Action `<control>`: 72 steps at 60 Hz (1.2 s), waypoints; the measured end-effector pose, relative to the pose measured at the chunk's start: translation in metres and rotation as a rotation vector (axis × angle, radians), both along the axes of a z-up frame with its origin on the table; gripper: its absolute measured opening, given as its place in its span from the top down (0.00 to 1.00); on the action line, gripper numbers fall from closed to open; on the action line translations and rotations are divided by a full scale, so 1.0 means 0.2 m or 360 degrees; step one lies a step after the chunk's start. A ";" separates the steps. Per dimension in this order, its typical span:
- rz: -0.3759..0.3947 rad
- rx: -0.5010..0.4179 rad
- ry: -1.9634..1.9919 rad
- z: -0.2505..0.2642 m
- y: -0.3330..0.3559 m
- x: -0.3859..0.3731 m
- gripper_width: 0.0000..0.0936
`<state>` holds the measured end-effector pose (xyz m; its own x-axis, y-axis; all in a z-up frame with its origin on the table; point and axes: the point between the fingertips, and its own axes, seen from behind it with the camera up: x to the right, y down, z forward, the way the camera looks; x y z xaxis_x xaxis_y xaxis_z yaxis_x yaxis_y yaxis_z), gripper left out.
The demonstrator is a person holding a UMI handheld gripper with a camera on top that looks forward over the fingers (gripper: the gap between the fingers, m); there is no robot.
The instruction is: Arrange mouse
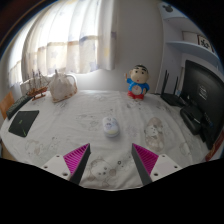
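Note:
A small white mouse lies on the table, which is covered with a pale patterned cloth. It sits beyond my fingers and roughly midway between them. My gripper is open and empty, held above the cloth short of the mouse. The magenta pads stand wide apart with only cloth between them.
A black mouse mat lies at the left. A cartoon figure stands at the far edge, a cat-like white object at the far left. A monitor and keyboard are at the right. Curtains hang behind.

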<state>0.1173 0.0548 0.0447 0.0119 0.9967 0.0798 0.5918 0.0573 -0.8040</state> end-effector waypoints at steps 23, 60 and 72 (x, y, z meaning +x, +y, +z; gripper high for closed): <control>0.0086 -0.0056 -0.0080 -0.20 0.04 -0.48 0.09; 0.0076 -0.0103 -0.0133 -0.32 0.01 -0.75 0.52; -0.0018 -0.0069 -0.0142 -0.31 0.09 -0.76 0.54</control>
